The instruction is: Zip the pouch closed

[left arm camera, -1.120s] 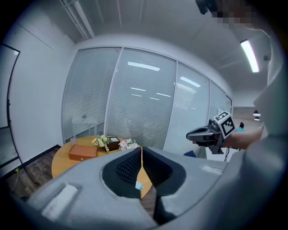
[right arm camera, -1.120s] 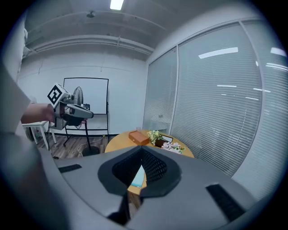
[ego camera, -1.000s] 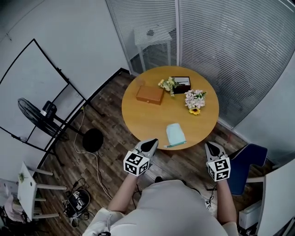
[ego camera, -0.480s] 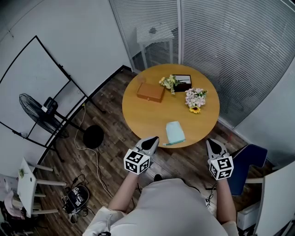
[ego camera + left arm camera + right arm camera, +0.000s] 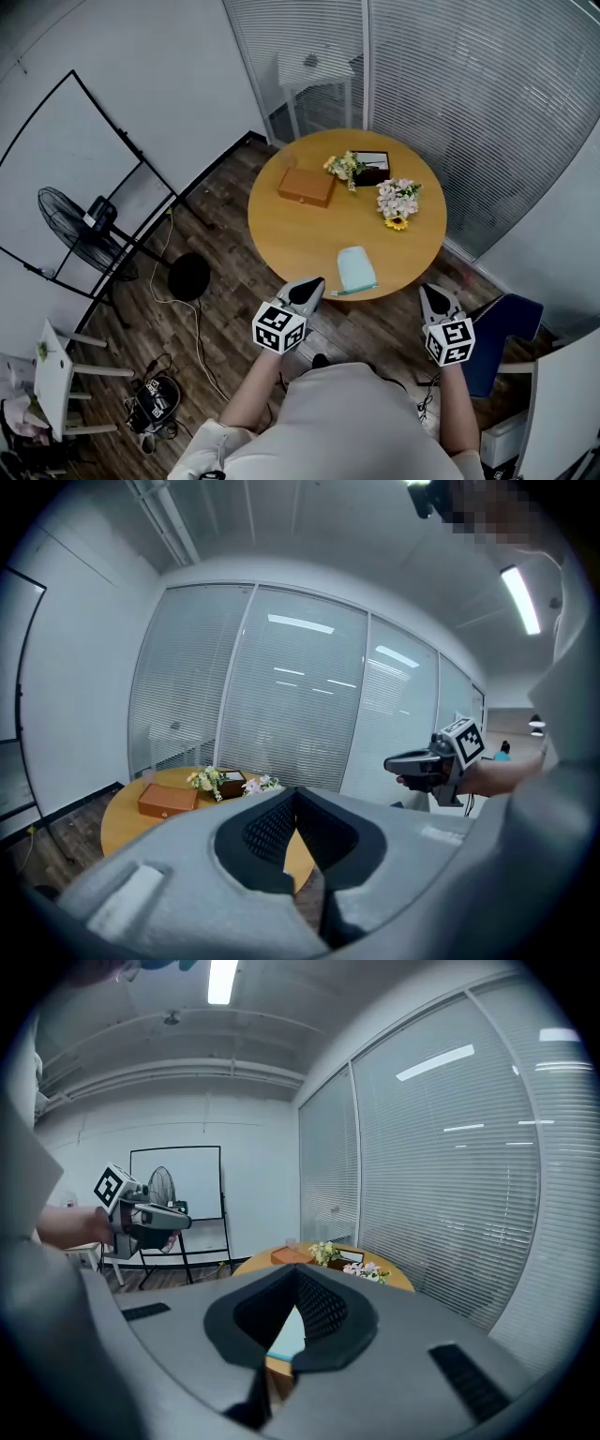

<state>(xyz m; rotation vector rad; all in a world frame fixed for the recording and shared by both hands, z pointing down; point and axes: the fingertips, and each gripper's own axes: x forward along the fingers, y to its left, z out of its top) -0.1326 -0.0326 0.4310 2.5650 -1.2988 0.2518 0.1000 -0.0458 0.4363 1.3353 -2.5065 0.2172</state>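
Observation:
A pale blue pouch (image 5: 355,270) lies flat near the front edge of the round wooden table (image 5: 309,239), with a thin strip along its near side. My left gripper (image 5: 313,284) is held short of the table's front left edge, shut and empty. To the right of the table, my right gripper (image 5: 427,292) is also shut with nothing in it. Both are apart from the pouch. In the right gripper view a sliver of the pouch (image 5: 288,1331) shows past the jaws. The left gripper view shows my right gripper (image 5: 389,761) held out at the right.
On the table's far half lie a brown box (image 5: 306,187), a dark box (image 5: 372,169) and two small bunches of flowers (image 5: 397,201). A blue chair (image 5: 502,328) stands at the right, a fan (image 5: 75,230) and whiteboard stand at the left, glass walls with blinds behind.
The head view has shifted slightly, so the table sits a little higher and further right in the picture. Both grippers stay shut in about the same places.

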